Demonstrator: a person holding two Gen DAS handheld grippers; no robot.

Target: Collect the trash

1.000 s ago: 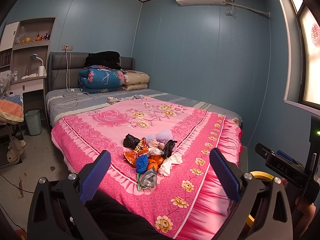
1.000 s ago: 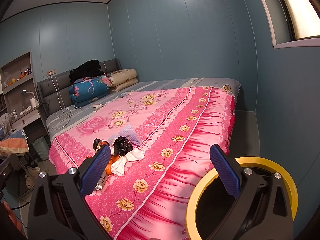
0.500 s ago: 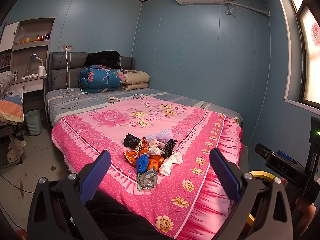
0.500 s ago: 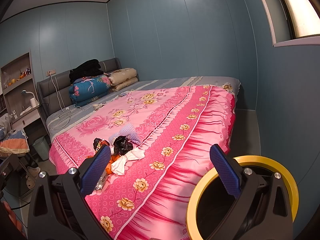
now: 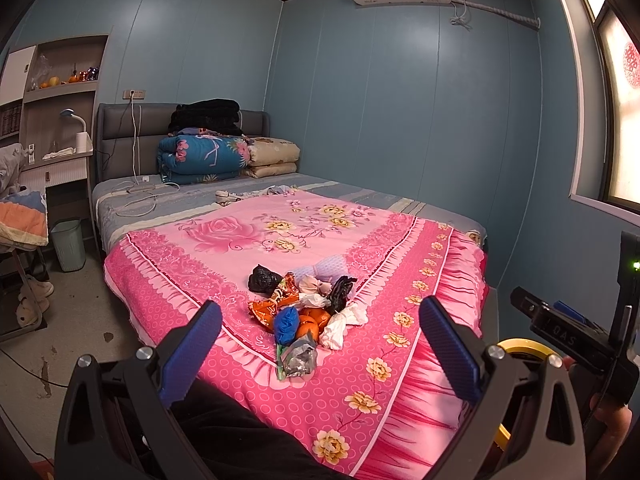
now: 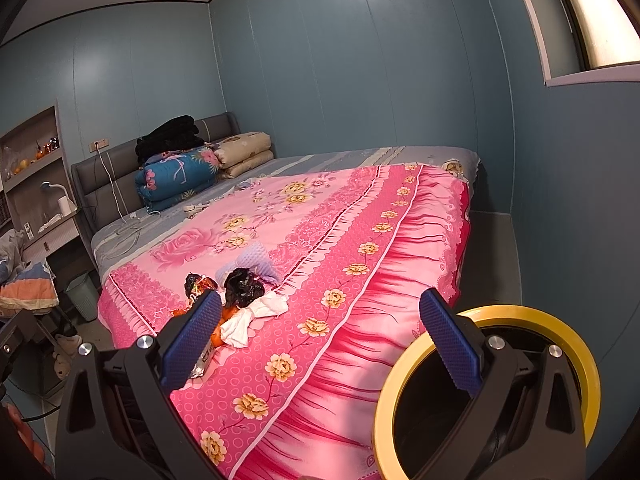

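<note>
Trash pile (image 5: 306, 318) lies on the bed (image 5: 360, 384) ahead of the left hand-held gripper (image 5: 318, 344), between its spread, empty fingers. In the right view the right hand-held gripper (image 6: 320, 340), also wide and empty, has its left finger covering part of the pile (image 6: 236, 304). Single items are hard to count; two black bags, two white tissues, one blue wad show. One yellow-rimmed bin (image 6: 486, 396) sits under the right finger, cut off. Nothing differs from earlier frames; both grippers stay put.

bedspread (image 5: 320, 240) pink, floral | walls (image 5: 360, 100) blue | bin rim (image 6: 400, 368) yellow
</note>
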